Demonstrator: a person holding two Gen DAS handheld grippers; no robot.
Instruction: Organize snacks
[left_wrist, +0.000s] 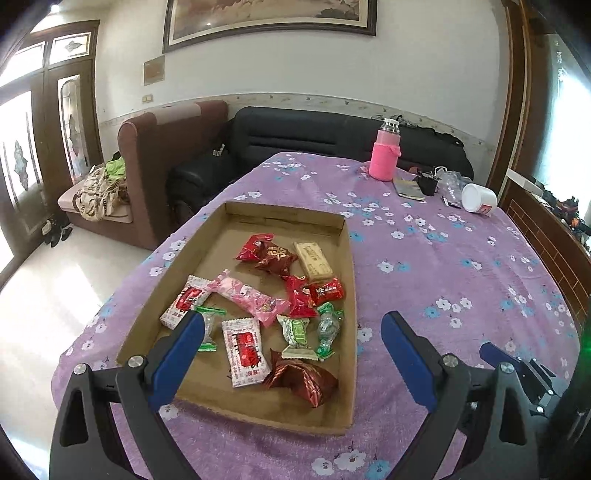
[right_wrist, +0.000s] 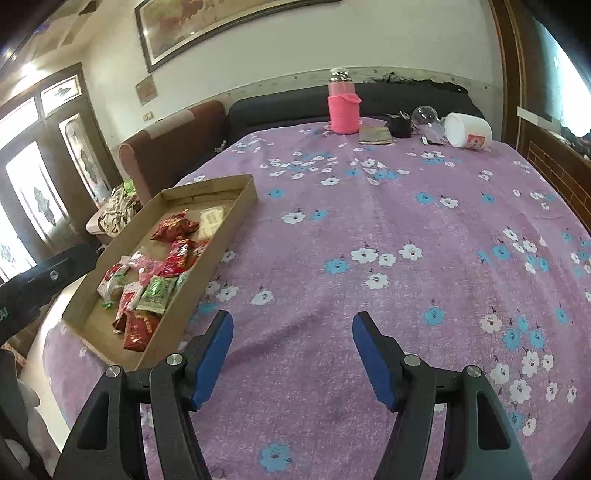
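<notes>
A shallow cardboard tray (left_wrist: 347, 258) lies on the purple flowered tablecloth and holds several wrapped snacks: red packets (left_wrist: 266, 254), a pink packet (left_wrist: 251, 299), white-and-red packets (left_wrist: 245, 350), green candies (left_wrist: 327, 328) and a beige bar (left_wrist: 314, 260). My left gripper (left_wrist: 293, 325) is open and empty, hovering above the tray's near end. My right gripper (right_wrist: 291, 328) is open and empty over bare cloth, right of the tray (right_wrist: 236, 221). The snacks (right_wrist: 155, 291) also show in the right wrist view.
At the table's far side stand a pink bottle (left_wrist: 384, 158), a white cup on its side (left_wrist: 478, 197), a black object (left_wrist: 426, 182) and a flat packet (left_wrist: 408, 188). Sofas (left_wrist: 295, 136) stand behind the table. The table's left edge drops to the floor.
</notes>
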